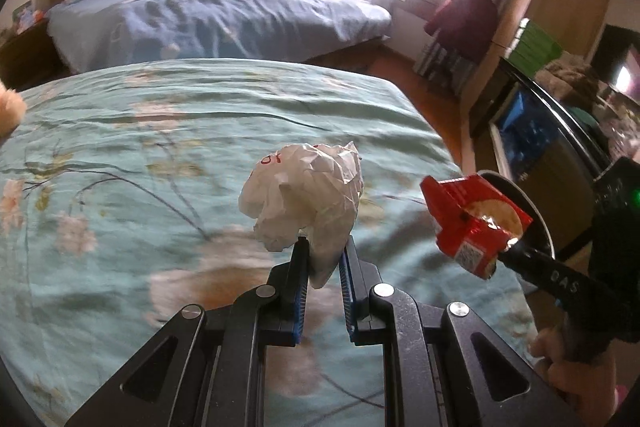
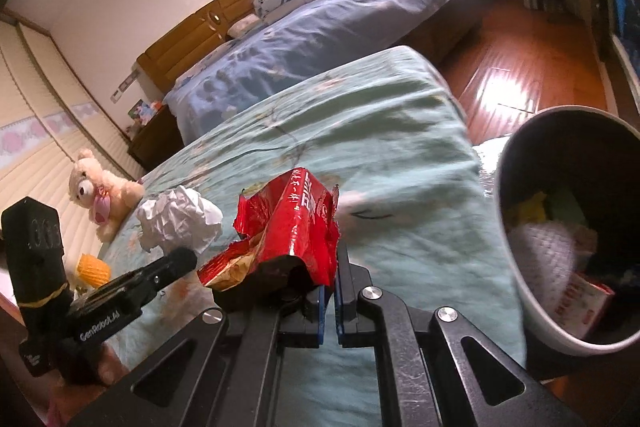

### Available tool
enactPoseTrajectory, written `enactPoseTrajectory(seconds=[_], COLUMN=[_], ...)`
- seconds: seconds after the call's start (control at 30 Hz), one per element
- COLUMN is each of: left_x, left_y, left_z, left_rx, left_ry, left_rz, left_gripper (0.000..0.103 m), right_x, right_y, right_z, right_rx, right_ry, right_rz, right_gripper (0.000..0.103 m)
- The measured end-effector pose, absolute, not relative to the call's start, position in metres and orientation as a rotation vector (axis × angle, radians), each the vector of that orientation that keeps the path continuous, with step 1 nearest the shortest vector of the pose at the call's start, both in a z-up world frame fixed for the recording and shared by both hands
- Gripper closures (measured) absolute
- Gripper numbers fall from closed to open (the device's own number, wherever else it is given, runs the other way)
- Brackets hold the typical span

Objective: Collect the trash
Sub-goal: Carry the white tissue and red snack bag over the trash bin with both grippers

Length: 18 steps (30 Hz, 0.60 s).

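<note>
My left gripper (image 1: 325, 247) is shut on a crumpled white plastic bag (image 1: 308, 197) and holds it above the green floral bedspread (image 1: 140, 155). The same bag shows in the right wrist view (image 2: 180, 219), at the tip of the left gripper (image 2: 180, 261). My right gripper (image 2: 330, 259) is shut on a red snack wrapper (image 2: 296, 227), held over the bedspread (image 2: 400, 155). The wrapper also shows at the right of the left wrist view (image 1: 472, 223). A grey trash bin (image 2: 516, 227) holding several pieces of trash stands just right of the right gripper.
A teddy bear (image 2: 100, 191) and a yellow object (image 2: 94, 269) lie at the bed's far left. A second bed with blue sheets (image 1: 220, 15) lies beyond. Wooden floor (image 2: 520, 75) runs to the right, with shelves and clothing (image 1: 464, 15) along the wall.
</note>
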<state>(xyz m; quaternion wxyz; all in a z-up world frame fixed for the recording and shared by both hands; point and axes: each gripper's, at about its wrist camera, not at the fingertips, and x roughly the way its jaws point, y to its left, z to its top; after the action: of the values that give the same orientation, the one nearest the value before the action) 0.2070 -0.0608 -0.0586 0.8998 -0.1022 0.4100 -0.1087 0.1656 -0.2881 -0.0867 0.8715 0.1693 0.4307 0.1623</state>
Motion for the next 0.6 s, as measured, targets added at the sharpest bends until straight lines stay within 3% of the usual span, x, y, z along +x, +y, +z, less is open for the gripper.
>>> enactPoseTrajectory(seconds=[0.6], left_x=[0.199], left_y=[-0.13], left_z=[-0.05], left_rx=[-0.119], left_ry=[0.853], left_rz=[-0.348], left_gripper=[0.09], right_x=[0.135], right_y=[-0.355], right_z=[-0.076], right_rx=[0.384], right_ry=[0.855], right_rz=[0.233], right_gripper=[0.1])
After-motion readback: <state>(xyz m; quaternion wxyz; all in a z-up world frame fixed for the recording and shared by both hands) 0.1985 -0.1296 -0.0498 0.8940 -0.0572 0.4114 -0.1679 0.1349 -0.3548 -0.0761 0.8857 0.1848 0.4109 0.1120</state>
